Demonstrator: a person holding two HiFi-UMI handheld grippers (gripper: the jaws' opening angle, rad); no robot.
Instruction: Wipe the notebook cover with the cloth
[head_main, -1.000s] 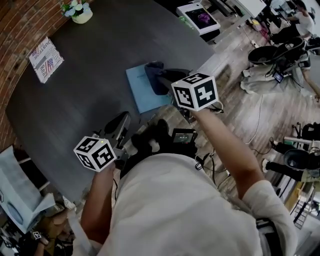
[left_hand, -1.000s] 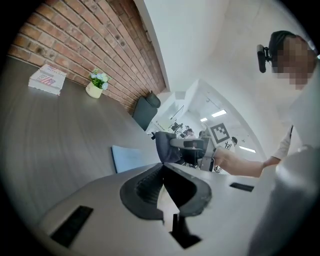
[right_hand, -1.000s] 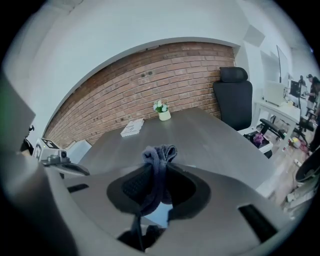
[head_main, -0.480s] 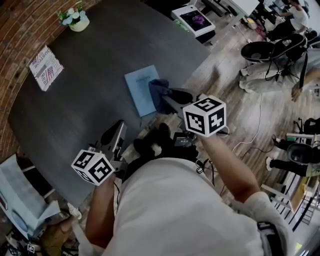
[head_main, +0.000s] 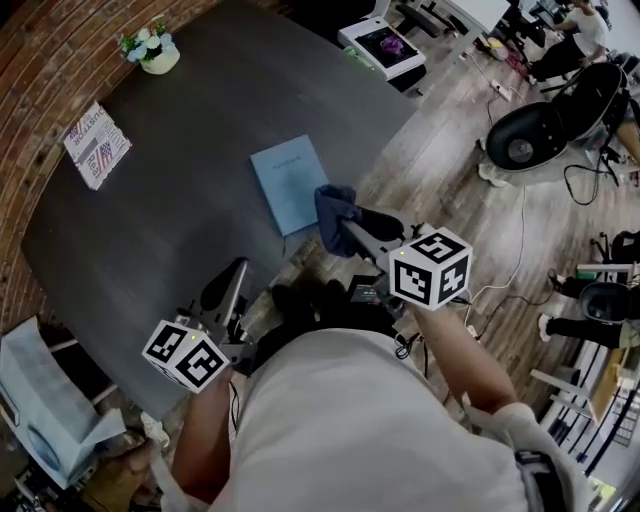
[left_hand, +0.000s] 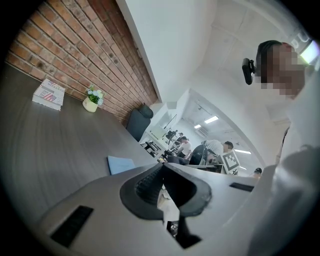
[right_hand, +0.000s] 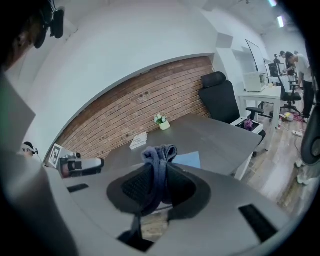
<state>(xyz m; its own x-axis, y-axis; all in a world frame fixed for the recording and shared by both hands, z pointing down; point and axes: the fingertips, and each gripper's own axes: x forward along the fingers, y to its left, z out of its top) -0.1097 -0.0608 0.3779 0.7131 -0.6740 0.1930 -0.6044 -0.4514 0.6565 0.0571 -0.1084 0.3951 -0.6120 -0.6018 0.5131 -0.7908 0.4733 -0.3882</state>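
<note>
A light blue notebook lies flat on the dark round table, near its right edge; it also shows in the left gripper view and the right gripper view. My right gripper is shut on a dark blue cloth, which hangs bunched at the notebook's near right corner by the table edge. In the right gripper view the cloth stands pinched between the jaws. My left gripper hovers over the table's near edge, well short of the notebook, with its jaws pressed together on nothing.
A small flower pot and a printed booklet sit at the far left of the table by the brick wall. A white box lies on a neighbouring desk. Office chairs and cables stand on the wooden floor to the right.
My right gripper has drawn the cloth back across the notebook toward its near right corner and the table edge, baring most of the cover. The left gripper has hardly moved.
</note>
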